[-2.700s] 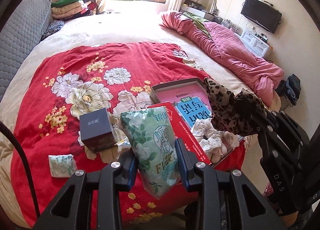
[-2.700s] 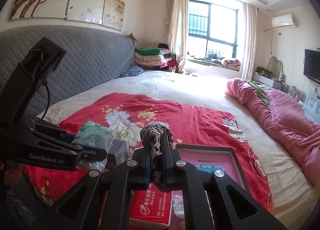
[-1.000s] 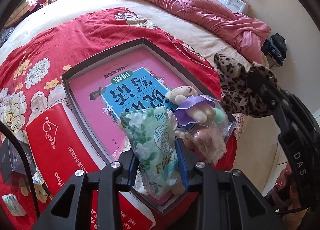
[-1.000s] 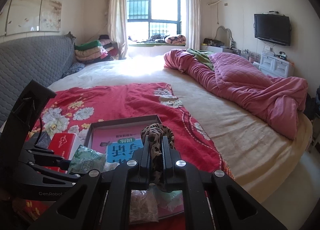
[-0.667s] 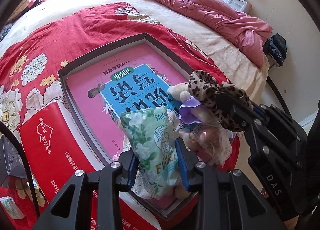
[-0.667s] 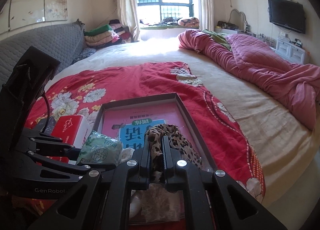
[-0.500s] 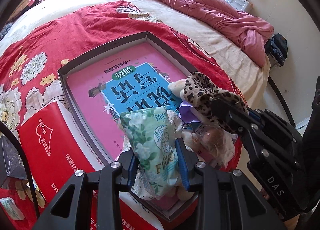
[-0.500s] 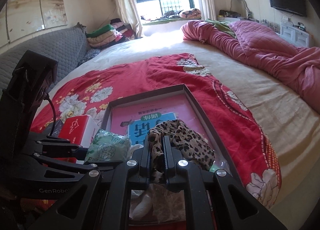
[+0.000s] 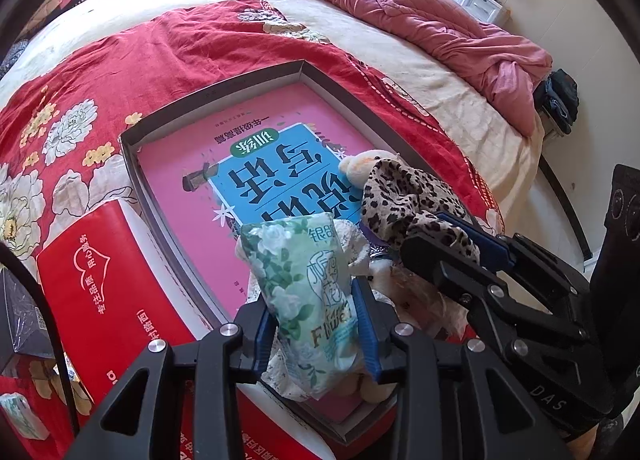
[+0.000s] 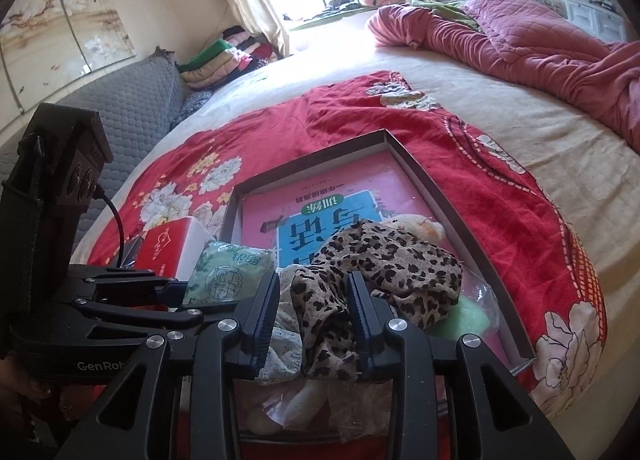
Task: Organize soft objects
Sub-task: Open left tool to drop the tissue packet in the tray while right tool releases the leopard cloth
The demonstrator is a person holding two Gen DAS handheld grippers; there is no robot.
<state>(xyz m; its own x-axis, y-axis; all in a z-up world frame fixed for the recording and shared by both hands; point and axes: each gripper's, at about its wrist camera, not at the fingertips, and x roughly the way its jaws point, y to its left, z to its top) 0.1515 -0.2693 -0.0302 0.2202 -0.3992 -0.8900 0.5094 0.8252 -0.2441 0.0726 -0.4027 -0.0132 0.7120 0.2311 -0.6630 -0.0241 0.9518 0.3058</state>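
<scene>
Left wrist view: left gripper [image 9: 316, 324] fingers pinched a green floral tissue pack [image 9: 308, 288] above the near end of the shallow box [image 9: 256, 78] on the red bedspread [image 9: 168, 44]. Right gripper [image 10: 314, 320] fingers stood parted around a leopard-print cloth [image 10: 384, 260], which lay draped over soft toys in the box. A red carton [image 9: 108, 284] sat just beside the box.

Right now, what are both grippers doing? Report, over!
Left gripper shut on green tissue pack, above the tray. Right gripper open around leopard cloth, draped on the tray's soft toys. Nothing in the way.
</scene>
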